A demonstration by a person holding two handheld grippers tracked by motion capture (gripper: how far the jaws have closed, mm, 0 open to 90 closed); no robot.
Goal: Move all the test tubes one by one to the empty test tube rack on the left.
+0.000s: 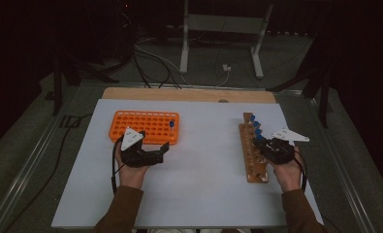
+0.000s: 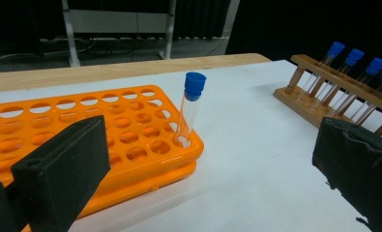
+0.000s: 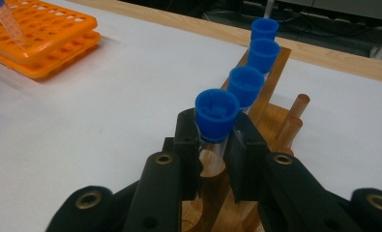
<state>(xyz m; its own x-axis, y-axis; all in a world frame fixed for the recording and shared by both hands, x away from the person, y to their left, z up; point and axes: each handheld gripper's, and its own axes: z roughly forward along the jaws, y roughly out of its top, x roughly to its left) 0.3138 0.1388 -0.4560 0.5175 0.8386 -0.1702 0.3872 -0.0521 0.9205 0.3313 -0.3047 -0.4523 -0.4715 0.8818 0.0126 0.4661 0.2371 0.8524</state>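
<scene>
**Blue-capped tube clamped at the wooden rack; left claw idle by the orange rack**

Blue cap first: the right gripper [image 3: 216,145] has its jaws closed on a clear blue-capped tube [image 3: 216,116], gripping just under the cap. The tube stands in the wooden rack [image 3: 271,121], nearest of a row of four; the other three capped tubes [image 3: 262,50] line up beyond the jaws, away from the hand. Whether the clamped tube is seated or partly lifted, cannot tell.

From the high view, the right gripper [image 1: 266,145] sits over the mid-length of the wooden rack [image 1: 253,170], with the right hand [image 1: 288,172] behind it at the rack's right side.

Left gripper [image 1: 152,155]: jaws wide apart, nothing between them. The orange rack [image 2: 82,125] lies directly ahead of it and to its left, touching nothing of the claw. One blue-capped tube [image 2: 191,108] stands slightly tilted in a corner hole of that rack, ahead of the open jaws. The left hand [image 1: 131,172] holds the gripper just in front of the rack's near edge.

Both racks rest on the white tabletop [image 1: 203,170], well apart, wooden rack off to the left claw's right.
</scene>
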